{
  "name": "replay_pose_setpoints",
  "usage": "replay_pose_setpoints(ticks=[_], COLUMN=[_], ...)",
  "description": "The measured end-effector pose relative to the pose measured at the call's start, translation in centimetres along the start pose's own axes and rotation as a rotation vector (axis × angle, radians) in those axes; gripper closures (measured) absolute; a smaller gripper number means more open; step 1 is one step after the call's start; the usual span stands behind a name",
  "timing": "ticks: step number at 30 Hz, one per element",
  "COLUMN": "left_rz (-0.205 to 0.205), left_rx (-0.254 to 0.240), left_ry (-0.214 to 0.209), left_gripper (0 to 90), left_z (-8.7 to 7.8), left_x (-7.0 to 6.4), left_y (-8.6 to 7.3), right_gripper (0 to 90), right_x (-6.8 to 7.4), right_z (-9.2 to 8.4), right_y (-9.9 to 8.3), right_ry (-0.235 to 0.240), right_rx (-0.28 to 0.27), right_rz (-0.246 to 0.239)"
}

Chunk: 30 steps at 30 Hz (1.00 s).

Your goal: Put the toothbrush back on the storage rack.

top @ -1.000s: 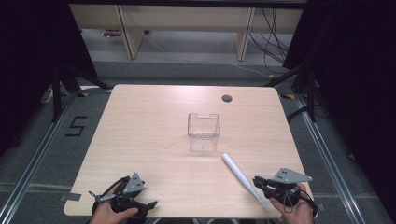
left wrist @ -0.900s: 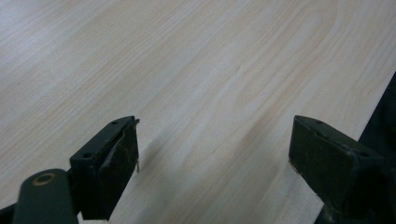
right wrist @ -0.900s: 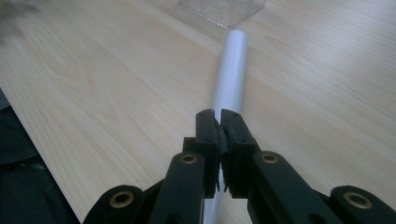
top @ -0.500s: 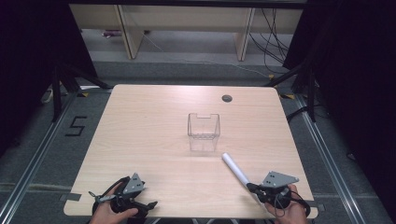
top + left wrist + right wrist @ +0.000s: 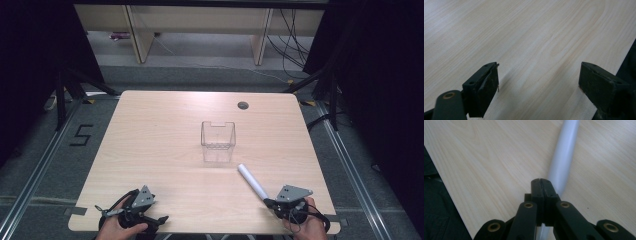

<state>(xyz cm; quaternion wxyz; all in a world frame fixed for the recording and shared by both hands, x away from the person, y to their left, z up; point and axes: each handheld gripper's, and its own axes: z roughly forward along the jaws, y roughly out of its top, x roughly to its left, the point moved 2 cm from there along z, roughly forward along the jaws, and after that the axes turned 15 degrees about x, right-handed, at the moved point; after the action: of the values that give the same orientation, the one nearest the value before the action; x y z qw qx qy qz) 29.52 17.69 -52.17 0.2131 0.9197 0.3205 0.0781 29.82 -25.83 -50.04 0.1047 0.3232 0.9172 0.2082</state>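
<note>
From the high view I am looking down on a pale wooden table with a clear plastic box standing upright near its middle and a small round hole showing toward the far edge. A white tube is lying flat on the wood between the box and the near right corner, slanting from near the box down toward my right gripper, whose tip is sitting at the tube's near end. My left gripper is resting at the near left edge of the table, well apart from the tube and the box, with a hand wrapped around it. In the left gripper view I am seeing the two black jaws standing wide apart over bare wood grain, nothing between them, with the table's edge running close by on the right. In the right gripper view I am seeing the jaws pressed together, pad against pad, right over the white tube, which is running under them and away up the frame; I cannot tell whether they are pinching it or merely lying on top of it.
</note>
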Motion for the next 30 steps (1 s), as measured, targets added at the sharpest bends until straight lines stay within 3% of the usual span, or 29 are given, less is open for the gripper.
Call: replay_pose_setpoints(ticks=[11, 15, 17, 19, 30], left_rz=[0.002, 0.0, 0.003, 0.003, 0.003], left_rx=[0.001, 0.002, 0.003, 0.003, 0.0], left_ry=[-0.001, -0.001, -0.002, -0.002, 0.0], left_gripper=[15.7, 15.7, 15.7, 15.7, 15.7], left_z=[0.0, 0.0, 0.0, 0.0, 0.0], left_x=[0.0, 0.0, -0.1, -0.1, -0.1], left_y=[0.0, 0.0, 0.0, 0.0, -0.1], right_gripper=[90.0, 90.0, 90.0, 90.0, 90.0], right_x=[-0.2, -0.6, -0.4, -0.6, -1.6], right_z=[0.4, 0.4, 0.4, 0.4, 0.3], right_y=[-0.2, -0.2, -0.4, -0.4, -0.7], right_ry=[-0.028, -0.043, -0.034, -0.041, -0.078], right_rx=[0.047, 0.042, 0.057, 0.058, 0.068], right_rz=[-0.015, -0.027, 0.011, -0.007, 0.014])
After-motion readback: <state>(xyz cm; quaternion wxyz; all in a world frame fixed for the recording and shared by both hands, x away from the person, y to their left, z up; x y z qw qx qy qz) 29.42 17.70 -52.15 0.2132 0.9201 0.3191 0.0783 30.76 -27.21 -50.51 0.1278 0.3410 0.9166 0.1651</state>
